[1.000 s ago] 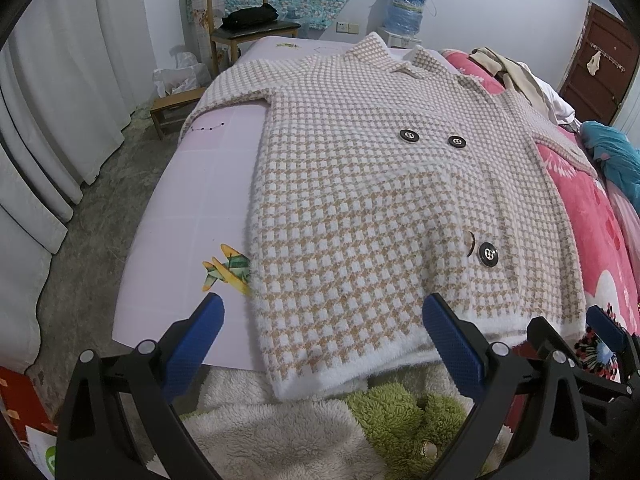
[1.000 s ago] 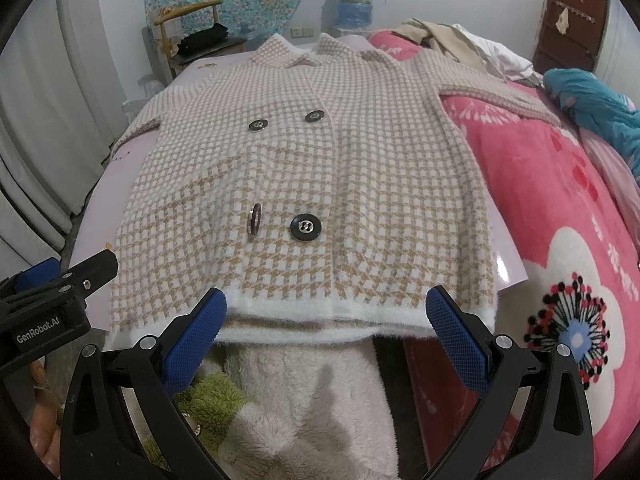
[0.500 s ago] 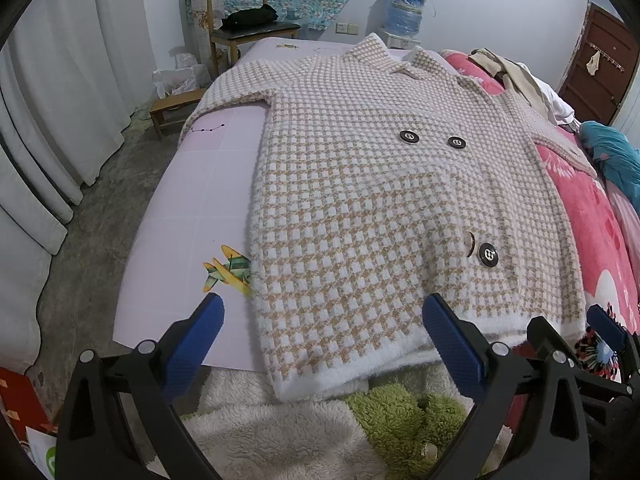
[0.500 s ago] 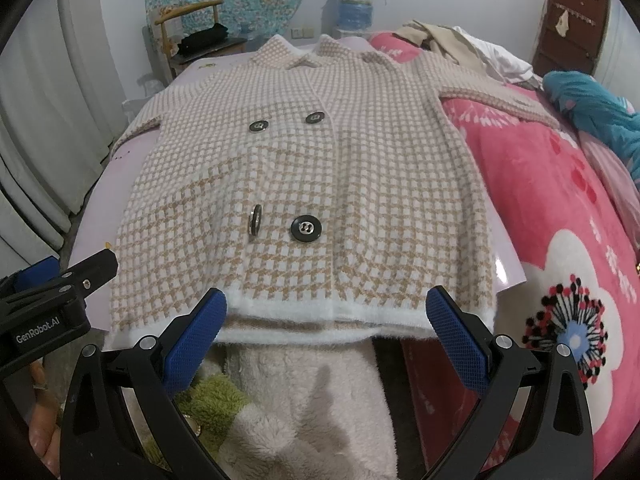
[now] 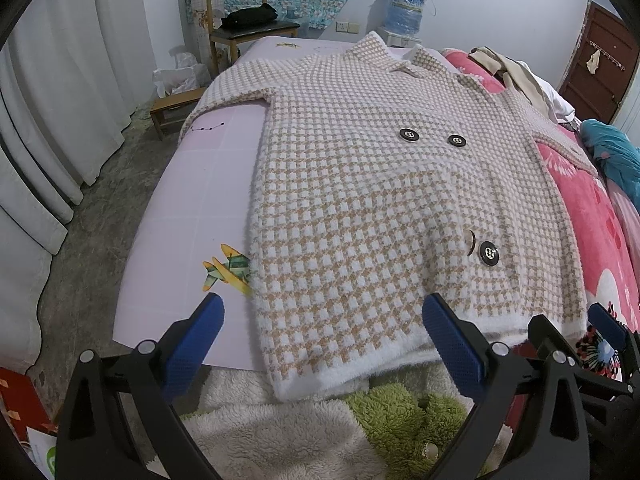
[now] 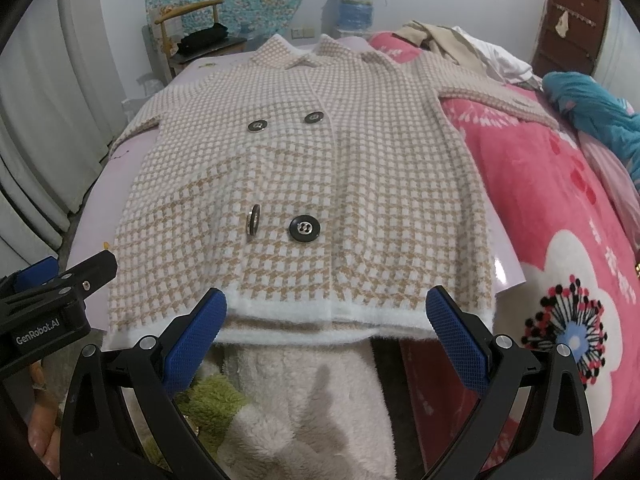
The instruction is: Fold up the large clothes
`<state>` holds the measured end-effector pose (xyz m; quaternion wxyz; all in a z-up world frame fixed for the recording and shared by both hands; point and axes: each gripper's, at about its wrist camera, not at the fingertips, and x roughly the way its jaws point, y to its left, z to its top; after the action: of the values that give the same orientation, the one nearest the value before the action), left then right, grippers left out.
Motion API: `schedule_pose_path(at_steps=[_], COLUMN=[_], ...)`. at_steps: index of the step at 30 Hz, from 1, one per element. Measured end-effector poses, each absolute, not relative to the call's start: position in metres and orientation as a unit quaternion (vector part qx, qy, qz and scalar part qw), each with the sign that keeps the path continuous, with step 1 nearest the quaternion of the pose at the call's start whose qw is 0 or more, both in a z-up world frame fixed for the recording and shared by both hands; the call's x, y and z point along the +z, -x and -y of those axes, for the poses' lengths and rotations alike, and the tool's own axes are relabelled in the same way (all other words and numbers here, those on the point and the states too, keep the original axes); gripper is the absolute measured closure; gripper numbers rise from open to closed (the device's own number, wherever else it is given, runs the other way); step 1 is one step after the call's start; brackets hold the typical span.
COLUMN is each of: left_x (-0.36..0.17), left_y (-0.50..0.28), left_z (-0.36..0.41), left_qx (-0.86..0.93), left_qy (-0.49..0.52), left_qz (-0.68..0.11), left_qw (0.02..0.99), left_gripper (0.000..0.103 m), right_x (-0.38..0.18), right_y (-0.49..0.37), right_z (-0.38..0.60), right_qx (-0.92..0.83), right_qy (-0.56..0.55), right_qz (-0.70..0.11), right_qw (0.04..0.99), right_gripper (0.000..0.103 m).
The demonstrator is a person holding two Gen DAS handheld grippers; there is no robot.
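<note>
Beige-and-white checked coat (image 5: 380, 208) with black buttons (image 6: 305, 229) on a pink floral blanket (image 6: 560, 208).

One houndstooth knit coat (image 5: 384, 208), carrying four dark buttons (image 6: 305, 229). One pink floral blanket (image 6: 560, 208). One lilac mat (image 5: 192, 216) bearing one airplane print (image 5: 226, 274). One wooden chair (image 5: 240, 36). One water jug (image 5: 408, 2). One teal garment (image 6: 592, 108). Two grippers, each with two blue fingers (image 5: 452, 340).
</note>
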<state>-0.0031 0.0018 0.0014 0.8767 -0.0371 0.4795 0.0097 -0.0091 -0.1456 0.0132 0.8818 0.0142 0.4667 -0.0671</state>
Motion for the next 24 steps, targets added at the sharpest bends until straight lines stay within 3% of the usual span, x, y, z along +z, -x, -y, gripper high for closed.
schedule_pose_path(at_steps=[24], left_x=[0.003], left_y=[-0.018], left_z=[-0.008], left_qx=[0.013], left_qy=[0.026], left_qz=[-0.46], left_qw=[0.887], left_gripper=[0.005], right_x=[0.023], right_y=[-0.006], right_z=[0.147], right_qx=[-0.079], right_qy=[0.0], right_qz=[-0.446], right_qw=[0.891], right_gripper=[0.007])
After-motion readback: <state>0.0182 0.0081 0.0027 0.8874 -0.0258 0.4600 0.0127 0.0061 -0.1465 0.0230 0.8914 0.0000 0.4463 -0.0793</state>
